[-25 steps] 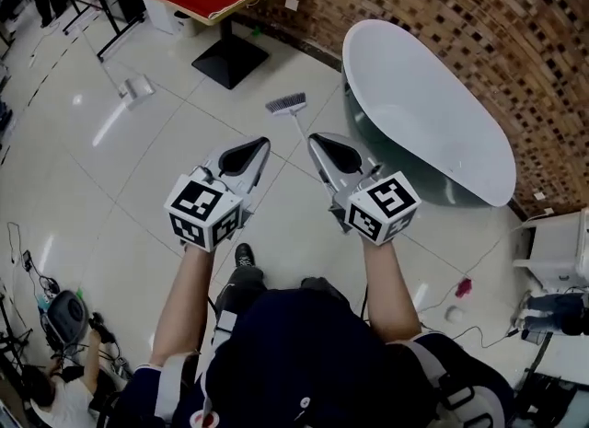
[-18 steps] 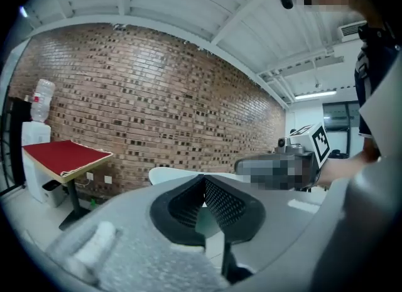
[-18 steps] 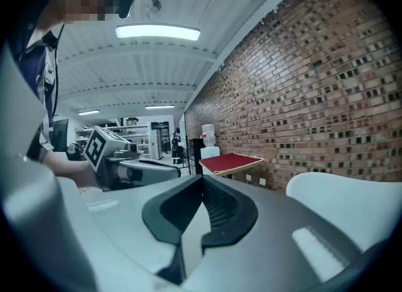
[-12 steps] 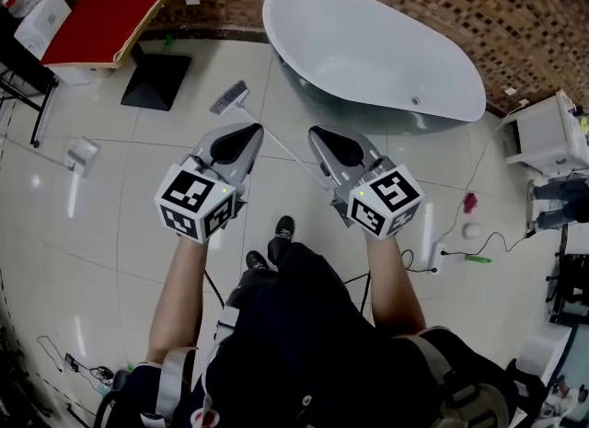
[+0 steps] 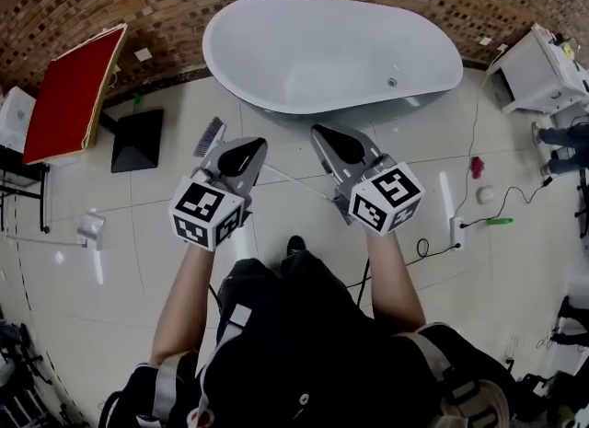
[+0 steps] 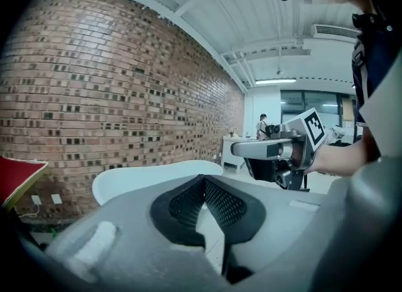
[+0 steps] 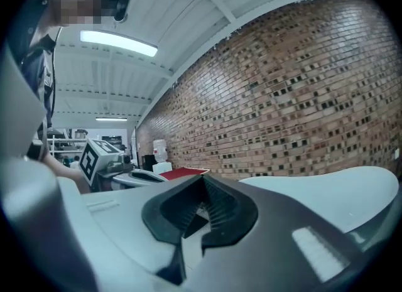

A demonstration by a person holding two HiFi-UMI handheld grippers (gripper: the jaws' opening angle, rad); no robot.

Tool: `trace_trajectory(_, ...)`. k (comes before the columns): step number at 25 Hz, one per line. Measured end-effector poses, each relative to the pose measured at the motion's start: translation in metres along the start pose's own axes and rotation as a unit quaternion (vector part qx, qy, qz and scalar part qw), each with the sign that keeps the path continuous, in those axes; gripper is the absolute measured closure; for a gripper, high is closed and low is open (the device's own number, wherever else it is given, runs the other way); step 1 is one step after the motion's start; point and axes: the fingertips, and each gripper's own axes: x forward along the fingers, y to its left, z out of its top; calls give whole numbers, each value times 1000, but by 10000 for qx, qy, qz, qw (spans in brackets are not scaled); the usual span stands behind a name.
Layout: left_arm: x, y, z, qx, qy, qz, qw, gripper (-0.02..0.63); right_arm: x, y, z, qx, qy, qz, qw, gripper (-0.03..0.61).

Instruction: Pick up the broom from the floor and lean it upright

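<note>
The broom lies flat on the tiled floor in the head view. Its grey brush head point(image 5: 209, 136) is near the tub, and its thin handle point(image 5: 293, 181) runs right and toward me beneath both grippers. My left gripper point(image 5: 261, 144) hovers over the handle just right of the brush head, shut and empty. My right gripper point(image 5: 316, 129) hangs beside it, also shut on nothing. The left gripper view shows closed jaws point(image 6: 202, 176) and the right gripper point(image 6: 276, 149) alongside. In the right gripper view the jaws point(image 7: 204, 176) meet; the broom is out of sight in both.
A white bathtub point(image 5: 331, 53) stands against the brick wall ahead. A red-topped table point(image 5: 69, 90) with a black base point(image 5: 136, 139) is at the left. A white cabinet point(image 5: 538, 67), cables, a power strip point(image 5: 456, 231) and small items lie at the right.
The view has swung round so the tub now lies straight ahead. The brush head has shifted from ahead of the grippers to the left gripper's left. Both grippers stayed shut.
</note>
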Motion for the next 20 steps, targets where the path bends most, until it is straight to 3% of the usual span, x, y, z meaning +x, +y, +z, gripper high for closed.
trace_trajectory(5,45,-14,6,110,112,-870,9961,612,-26,-34,-6,152,9,-786,9968,577)
trace_trajectory(9,77,-26,1,236,273,-1678,9852,612,-51,-58,-10,261,-2,-1647,9860,577)
trace_trajectory(14,101,-39,-10,444,502,-2626,9626,612,-73,-69,-11,400,-143,-2655,9632,578)
trace_trajectory(20,120,-60,-35,633,764,-3581,9284,613,-107,-62,-36,673,-132,-3824,9215,577)
